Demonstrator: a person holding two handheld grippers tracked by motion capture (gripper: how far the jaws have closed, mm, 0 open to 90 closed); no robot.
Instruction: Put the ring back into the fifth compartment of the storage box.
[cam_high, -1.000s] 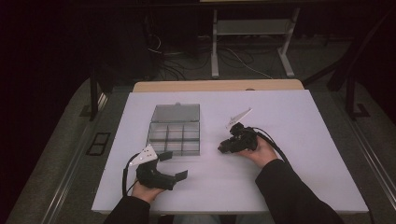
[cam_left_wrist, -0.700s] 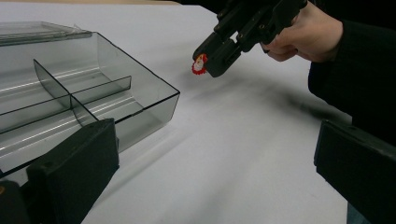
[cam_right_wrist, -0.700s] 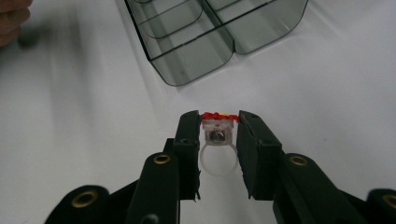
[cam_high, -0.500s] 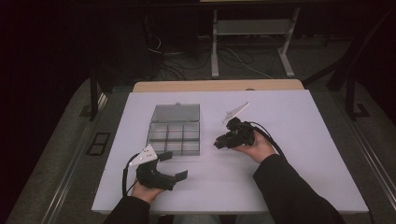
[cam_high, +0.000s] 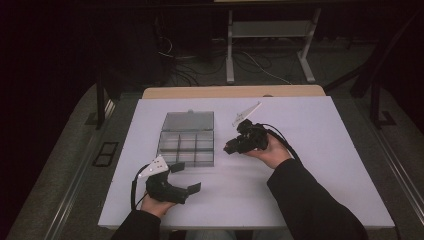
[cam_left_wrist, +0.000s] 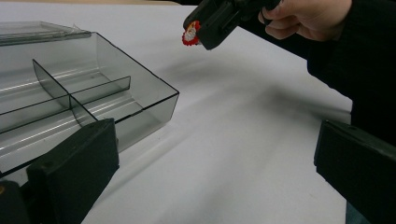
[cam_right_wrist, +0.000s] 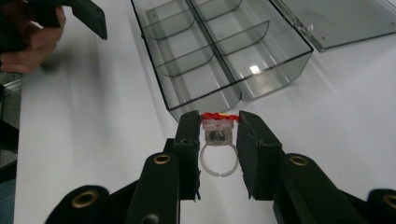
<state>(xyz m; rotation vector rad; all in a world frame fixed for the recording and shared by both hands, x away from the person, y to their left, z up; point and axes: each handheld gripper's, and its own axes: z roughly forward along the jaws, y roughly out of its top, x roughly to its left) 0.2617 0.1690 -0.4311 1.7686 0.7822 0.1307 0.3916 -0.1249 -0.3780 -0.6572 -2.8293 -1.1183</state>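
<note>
A dim lab or workshop: white-topped table (cam_high: 320, 150), loose floor cables (cam_high: 250, 62), bare metal stand legs (cam_high: 230, 50).

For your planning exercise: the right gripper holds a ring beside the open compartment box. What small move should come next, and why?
Probably carry the ring forward over the nearest compartment of the box. The right gripper is shut on it just short of the box wall, and the compartments look empty.

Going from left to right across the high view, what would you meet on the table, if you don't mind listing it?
Left gripper → clear compartment box → right gripper, shut on a small ring.
</note>
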